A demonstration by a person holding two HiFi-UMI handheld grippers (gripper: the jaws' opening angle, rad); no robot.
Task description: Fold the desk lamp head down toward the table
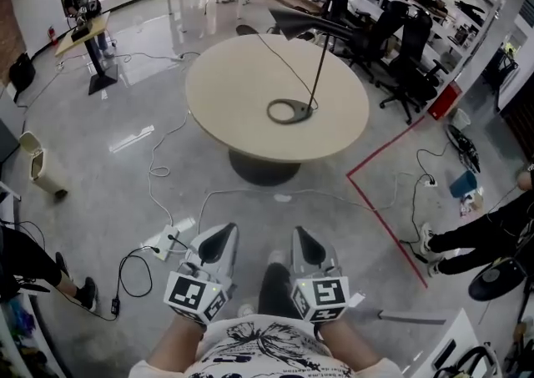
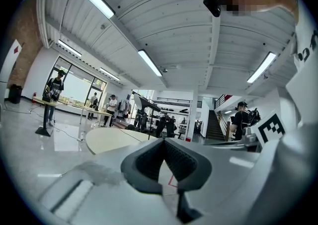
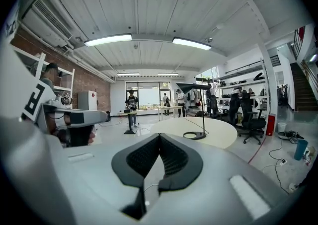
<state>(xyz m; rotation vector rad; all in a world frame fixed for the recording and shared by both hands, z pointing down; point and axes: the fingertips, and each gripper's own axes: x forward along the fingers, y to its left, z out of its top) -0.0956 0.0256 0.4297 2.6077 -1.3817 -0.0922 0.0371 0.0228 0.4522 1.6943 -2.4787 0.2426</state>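
The black desk lamp stands on the round beige table (image 1: 225,93). Its ring base (image 1: 289,110) lies right of the table's middle, and a thin stem rises to the flat lamp head (image 1: 302,22), which is raised and points left. My left gripper (image 1: 219,243) and right gripper (image 1: 307,244) are side by side close to my body, over the floor and well short of the table. Both are shut with nothing between the jaws. The lamp head (image 2: 144,103) shows small and far in the left gripper view, behind the left gripper (image 2: 163,140). The lamp base (image 3: 195,135) lies beyond the right gripper (image 3: 159,135).
Cables and a power strip (image 1: 167,243) lie on the floor between me and the table. A red tape line (image 1: 380,159) marks the floor at the right. Office chairs (image 1: 400,42) crowd the table's far right. A bin (image 1: 35,161) stands at left; people stand around the room.
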